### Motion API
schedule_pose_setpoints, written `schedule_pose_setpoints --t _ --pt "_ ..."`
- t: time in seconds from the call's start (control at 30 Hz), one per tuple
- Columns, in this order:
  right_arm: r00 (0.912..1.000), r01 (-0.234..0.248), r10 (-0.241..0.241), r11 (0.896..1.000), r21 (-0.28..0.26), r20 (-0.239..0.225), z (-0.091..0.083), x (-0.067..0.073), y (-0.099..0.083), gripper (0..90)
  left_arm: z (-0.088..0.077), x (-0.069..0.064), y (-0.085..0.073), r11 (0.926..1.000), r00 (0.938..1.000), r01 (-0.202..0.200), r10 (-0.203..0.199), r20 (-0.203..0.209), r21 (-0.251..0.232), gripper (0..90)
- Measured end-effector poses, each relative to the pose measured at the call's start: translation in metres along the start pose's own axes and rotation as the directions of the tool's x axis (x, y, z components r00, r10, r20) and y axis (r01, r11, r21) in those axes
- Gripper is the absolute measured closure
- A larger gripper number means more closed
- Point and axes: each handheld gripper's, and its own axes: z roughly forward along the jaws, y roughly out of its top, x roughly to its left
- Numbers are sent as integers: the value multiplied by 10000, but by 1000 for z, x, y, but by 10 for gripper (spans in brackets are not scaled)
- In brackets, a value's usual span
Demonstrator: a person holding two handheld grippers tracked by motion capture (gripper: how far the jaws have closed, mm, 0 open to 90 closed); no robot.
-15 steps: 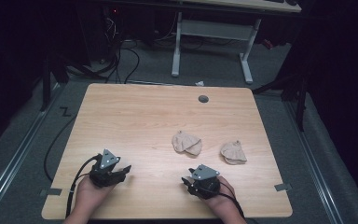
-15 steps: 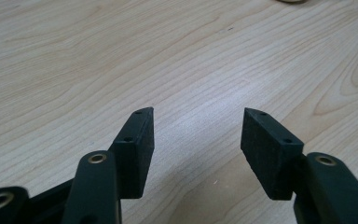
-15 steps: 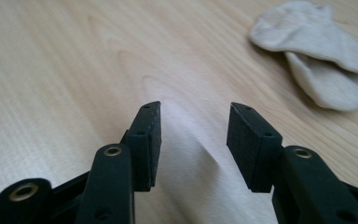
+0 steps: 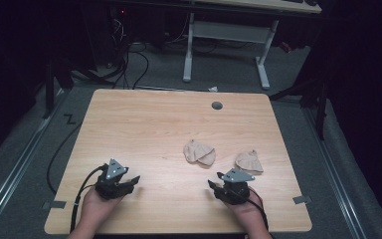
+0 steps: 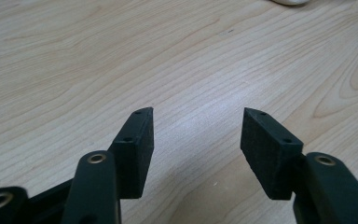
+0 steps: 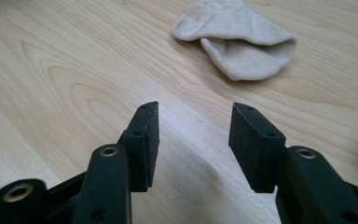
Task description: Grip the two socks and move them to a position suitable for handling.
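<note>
I see my left black two-jaw gripper (image 4: 135, 179) low over the near left part of the light wooden table (image 4: 144, 124), its jaws spread apart with bare wood grain between them; its own view (image 5: 196, 133) confirms nothing sits in the gap. My right black two-jaw gripper (image 4: 211, 184) rests near the table's near edge, right of centre, and its jaws also stand apart and hold nothing (image 6: 193, 126).

Two small beige fabric socks lie on the table. The left beige sock (image 4: 199, 152) is crumpled into a rounded, folded shape just right of the table's centre, beyond my right gripper and a little to its left. From the right gripper view I see it (image 6: 237, 39) as soft, pale knit, one flap doubled over another, lying well ahead of the jaw tips and apart from them. The right beige sock (image 4: 249, 162) lies just beside it, nearer the right edge, likewise bunched. A small dark round hole (image 4: 217, 105) marks the far side of the tabletop.
</note>
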Motion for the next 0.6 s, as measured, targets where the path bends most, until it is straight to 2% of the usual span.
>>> schedule_pose_setpoints --t 0.2,0.23,0.3,0.37,0.4,0.47,0.6 --pt "9987 -388 390 9992 -66 335 -2 -13 0 520 -5 4 0 9994 9997 260 -261 -23 -232 441" --pt "9964 -469 478 9988 -142 703 -6 -21 -2 520 -5 5 0 9991 9995 308 -310 -43 -284 440" --pt "9917 -749 774 9968 -277 1030 -11 -30 -3 519 -5 5 -1 9990 9994 337 -338 -25 -284 438" --pt "9887 -855 888 9958 -323 1208 -13 -35 -4 519 -4 5 -1 9991 9995 328 -329 -36 -258 437" --pt "9792 -1149 1203 9925 -424 1636 -18 -47 -7 512 -4 5 -1 9990 9994 357 -358 -21 -274 436" --pt "9671 -1351 1430 9895 -517 2104 -23 -59 -11 510 -4 5 0 9990 9995 325 -326 -24 -309 436" --pt "9441 -1758 1879 9820 -684 2710 -32 -79 -16 527 -3 5 0 9992 9996 293 -294 -20 -268 435"
